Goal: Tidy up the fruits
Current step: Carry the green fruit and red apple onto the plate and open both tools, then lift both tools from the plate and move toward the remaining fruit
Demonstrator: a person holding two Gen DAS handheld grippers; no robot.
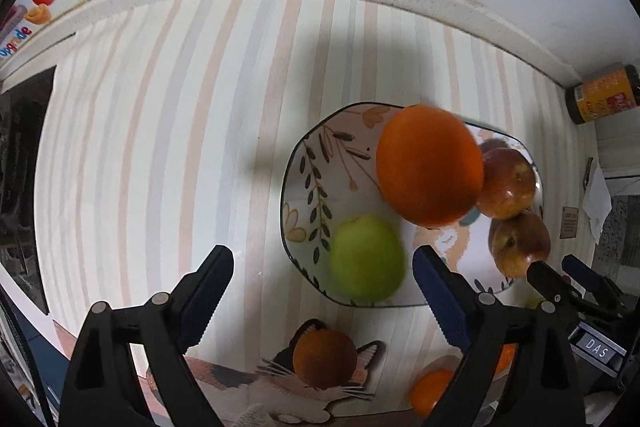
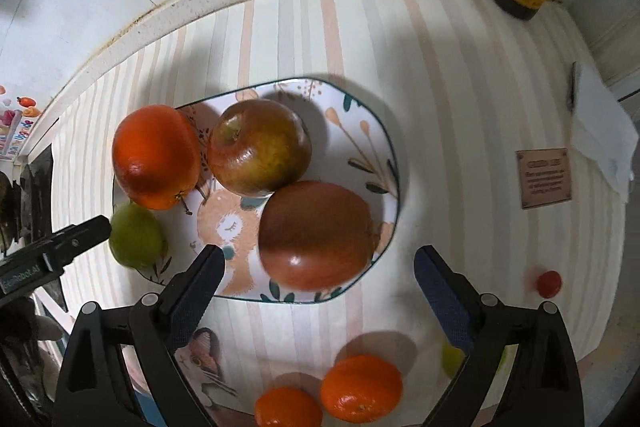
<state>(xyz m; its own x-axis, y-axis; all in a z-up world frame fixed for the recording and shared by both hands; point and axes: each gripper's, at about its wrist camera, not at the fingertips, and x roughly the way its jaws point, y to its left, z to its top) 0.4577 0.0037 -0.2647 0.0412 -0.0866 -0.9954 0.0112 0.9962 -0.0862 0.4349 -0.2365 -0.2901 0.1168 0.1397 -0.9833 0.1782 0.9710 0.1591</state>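
Fruits are gathering on the patterned plate at the centre of the striped table: an orange, a green apple and two red apples are lying on it. In the left wrist view the orange appears blurred above the plate, apparently dropping from the left tongs, which are standing wide apart and holding nothing. The right tongs are likewise gaping empty, with the nearer red apple just ahead between the tips. Judged step: mid-collection. Two mandarins at the lower edge, a small red fruit at lower right and a partly hidden green fruit are waiting off the plate; the next move calls for lowering over one and closing.
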